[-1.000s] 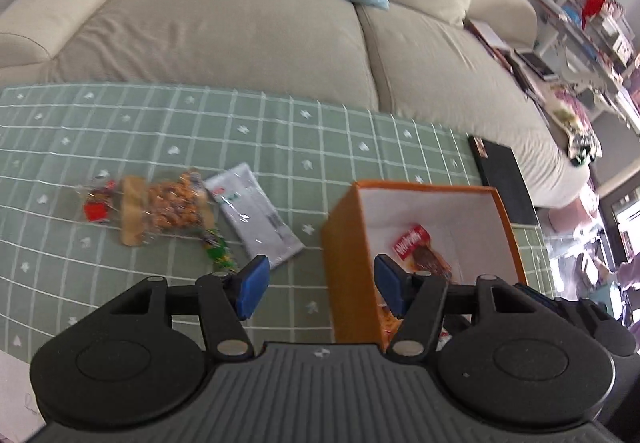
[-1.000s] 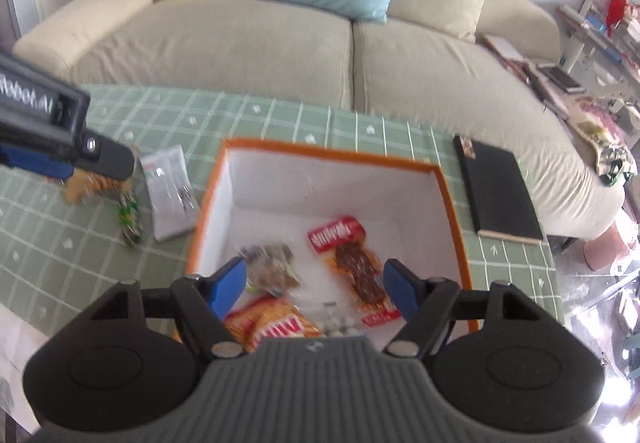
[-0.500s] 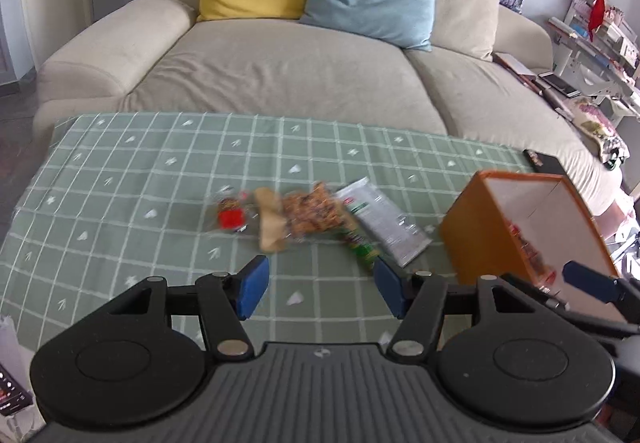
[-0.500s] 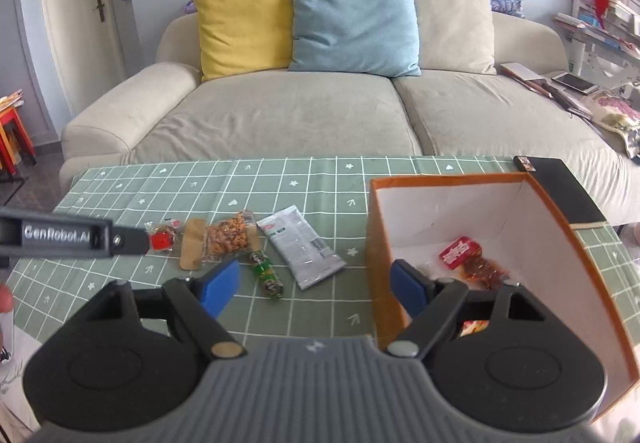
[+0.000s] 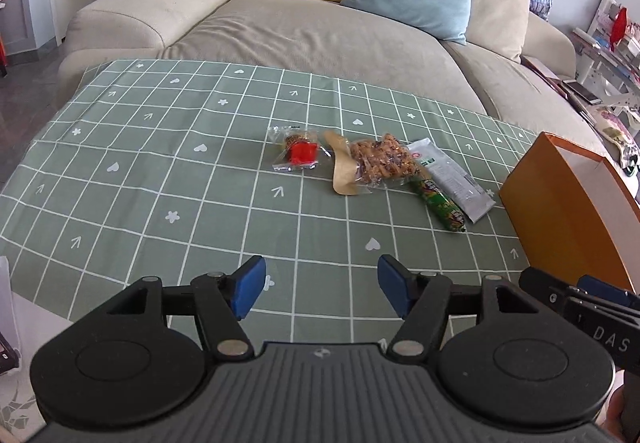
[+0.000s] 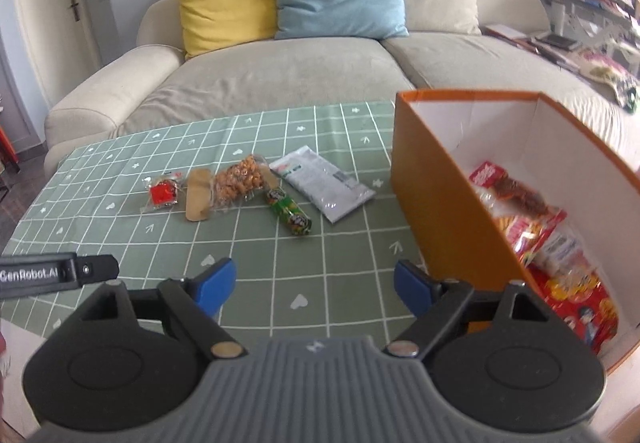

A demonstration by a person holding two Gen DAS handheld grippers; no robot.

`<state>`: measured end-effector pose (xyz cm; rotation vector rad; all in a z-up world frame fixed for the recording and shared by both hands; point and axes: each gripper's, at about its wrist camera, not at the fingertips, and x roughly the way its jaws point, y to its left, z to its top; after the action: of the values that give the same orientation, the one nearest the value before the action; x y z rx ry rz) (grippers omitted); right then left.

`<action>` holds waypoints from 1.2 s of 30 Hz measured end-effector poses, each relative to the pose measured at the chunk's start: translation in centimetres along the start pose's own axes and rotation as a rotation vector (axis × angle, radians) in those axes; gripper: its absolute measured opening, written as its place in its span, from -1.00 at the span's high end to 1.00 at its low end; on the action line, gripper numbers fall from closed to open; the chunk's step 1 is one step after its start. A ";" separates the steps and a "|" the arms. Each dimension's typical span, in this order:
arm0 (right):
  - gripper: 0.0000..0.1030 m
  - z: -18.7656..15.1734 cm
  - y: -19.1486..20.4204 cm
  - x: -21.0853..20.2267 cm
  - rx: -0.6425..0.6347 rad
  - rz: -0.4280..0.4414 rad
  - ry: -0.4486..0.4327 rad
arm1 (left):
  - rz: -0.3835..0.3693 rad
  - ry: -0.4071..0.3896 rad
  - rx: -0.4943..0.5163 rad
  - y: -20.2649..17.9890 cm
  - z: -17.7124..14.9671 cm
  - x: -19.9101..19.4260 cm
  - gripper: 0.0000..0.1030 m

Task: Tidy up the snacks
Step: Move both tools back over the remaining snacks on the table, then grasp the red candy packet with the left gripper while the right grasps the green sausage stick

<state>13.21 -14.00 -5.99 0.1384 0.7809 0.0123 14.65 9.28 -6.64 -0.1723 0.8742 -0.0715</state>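
Counting left to right on the green checked tabletop (image 6: 120, 243), we list four loose snacks: one clear packet with a red sweet (image 6: 162, 192), one nut-brittle bag (image 6: 236, 181), one green tube (image 6: 289, 212), one grey sachet (image 6: 324, 183). One orange box (image 6: 436, 195), white inside, holds several red packets. Left hand-held gripper (image 5: 320, 285) and right hand-held gripper (image 6: 314, 285): jaws just widened, spread, nothing between.
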 end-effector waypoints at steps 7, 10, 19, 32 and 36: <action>-0.63 -1.2 2.0 2.0 -0.046 0.040 0.005 | 0.003 -0.050 -0.003 1.4 -0.4 0.6 -0.49; -0.63 -1.3 2.5 3.1 -0.068 0.057 0.012 | -0.017 -0.055 -0.002 1.6 0.0 1.7 -0.51; -0.53 0.5 3.2 7.8 -0.171 0.054 0.008 | 0.004 -0.083 0.051 1.7 2.9 5.8 -0.52; -0.18 3.6 3.2 13.9 -0.270 0.065 0.020 | 0.024 -0.109 0.128 1.6 6.9 11.0 -0.53; -0.04 3.9 3.3 15.7 -0.307 0.087 0.042 | -0.012 -0.084 0.064 2.4 7.7 12.7 -0.53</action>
<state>27.20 -10.17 -13.84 -0.1197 0.8054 0.2170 28.74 10.92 -11.86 -0.1201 0.7864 -0.1030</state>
